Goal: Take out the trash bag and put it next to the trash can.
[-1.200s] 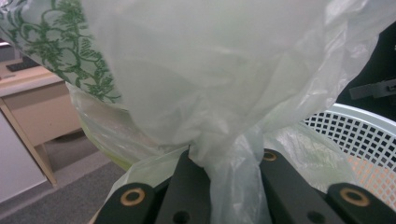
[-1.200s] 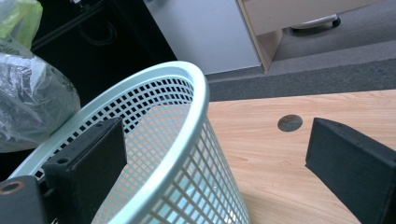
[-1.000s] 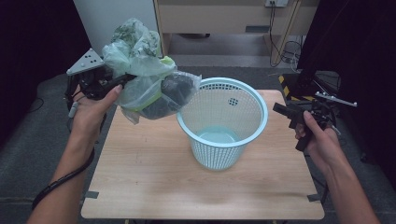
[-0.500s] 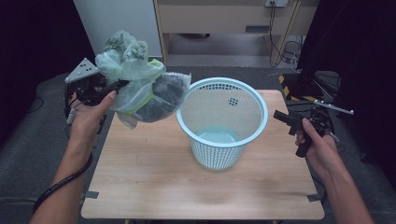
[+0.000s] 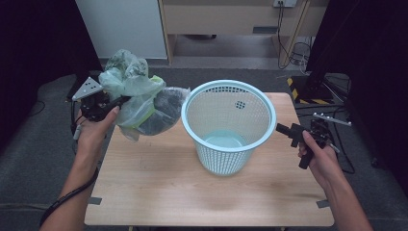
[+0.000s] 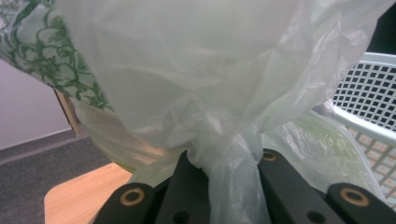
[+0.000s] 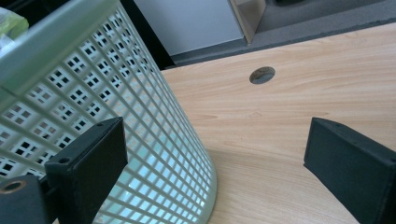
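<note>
I had the left tool (image 5: 117, 102) clamped on the knotted neck of the filled bag (image 5: 142, 103), left of the basket (image 5: 228, 122) (lifted out, not yet set down), right tool (image 5: 288, 132) open beside it.

**A recording lab set-up**

A bare wooden table (image 5: 159, 192) stands on grey carpet (image 5: 29, 163), hemmed by black curtains (image 5: 38, 43). Tape marks (image 5: 94, 200) fix its place. Cables (image 5: 294, 50) run to a wall socket (image 5: 283, 3) behind, beside a plain cabinet (image 5: 226, 17).
</note>
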Action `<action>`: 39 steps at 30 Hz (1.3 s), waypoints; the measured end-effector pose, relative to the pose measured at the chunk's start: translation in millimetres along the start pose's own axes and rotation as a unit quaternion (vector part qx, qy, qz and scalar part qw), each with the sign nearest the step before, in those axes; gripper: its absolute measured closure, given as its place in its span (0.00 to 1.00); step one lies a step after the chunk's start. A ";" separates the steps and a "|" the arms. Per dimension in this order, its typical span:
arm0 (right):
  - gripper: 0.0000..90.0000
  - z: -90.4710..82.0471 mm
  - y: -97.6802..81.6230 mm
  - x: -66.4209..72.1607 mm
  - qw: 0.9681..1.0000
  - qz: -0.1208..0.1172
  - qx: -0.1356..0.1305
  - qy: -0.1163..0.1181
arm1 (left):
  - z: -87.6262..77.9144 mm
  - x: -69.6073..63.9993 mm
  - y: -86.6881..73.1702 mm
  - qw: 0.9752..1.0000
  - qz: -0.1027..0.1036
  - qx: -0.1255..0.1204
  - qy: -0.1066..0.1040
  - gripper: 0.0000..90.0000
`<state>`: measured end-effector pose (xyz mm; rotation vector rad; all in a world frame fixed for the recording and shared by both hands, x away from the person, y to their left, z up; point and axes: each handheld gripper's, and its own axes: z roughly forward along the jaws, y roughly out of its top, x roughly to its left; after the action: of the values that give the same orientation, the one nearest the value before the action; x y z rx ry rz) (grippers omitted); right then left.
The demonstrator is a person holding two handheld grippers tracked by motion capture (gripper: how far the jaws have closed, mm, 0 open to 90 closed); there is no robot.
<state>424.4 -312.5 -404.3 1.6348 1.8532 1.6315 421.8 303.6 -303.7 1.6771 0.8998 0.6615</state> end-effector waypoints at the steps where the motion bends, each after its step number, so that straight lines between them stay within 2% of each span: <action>1: 0.07 0.7 -1.5 -0.9 1.000 0.000 0.003 -0.003 | 0.4 0.6 -2.4 1.000 -0.001 0.001 0.001 0.98; 7: 0.07 6.8 -9.5 -4.6 1.000 0.003 0.008 -0.005 | 3.8 2.1 -17.9 1.000 -0.005 0.007 0.005 0.98; 12: 0.07 13.1 -18.0 -8.6 1.000 -0.004 0.012 -0.014 | 15.1 0.7 -40.1 1.000 -0.011 0.020 0.011 0.98; 16: 0.08 19.0 -26.7 -10.7 1.000 -0.004 0.017 -0.026 | 30.5 -5.6 -60.9 0.999 -0.012 0.033 0.013 0.98; 23: 0.08 28.8 -43.6 -18.7 0.998 -0.021 0.023 -0.055 | 54.0 -19.6 -98.3 0.998 -0.013 0.053 0.014 0.98; 27: 0.09 35.6 -55.3 -23.2 0.997 -0.024 0.029 -0.070 | 62.1 -28.3 -118.3 0.998 -0.010 0.063 0.013 0.97; 31: 0.09 41.3 -65.1 -26.8 0.995 -0.040 0.038 -0.087 | 66.0 -36.4 -130.8 0.998 -0.006 0.067 0.013 0.94; 36: 0.09 46.3 -78.5 -30.3 0.992 -0.048 0.055 -0.104 | 67.3 -44.1 -145.2 0.998 -0.005 0.067 0.017 0.81; 39: 0.09 48.2 -86.7 -33.1 0.990 -0.048 0.065 -0.115 | 64.0 -48.0 -152.0 0.998 -0.006 0.057 0.031 0.60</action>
<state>420.6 -292.3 -506.9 1.6755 1.9183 1.2495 410.0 251.2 -466.8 1.7602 1.0069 0.6679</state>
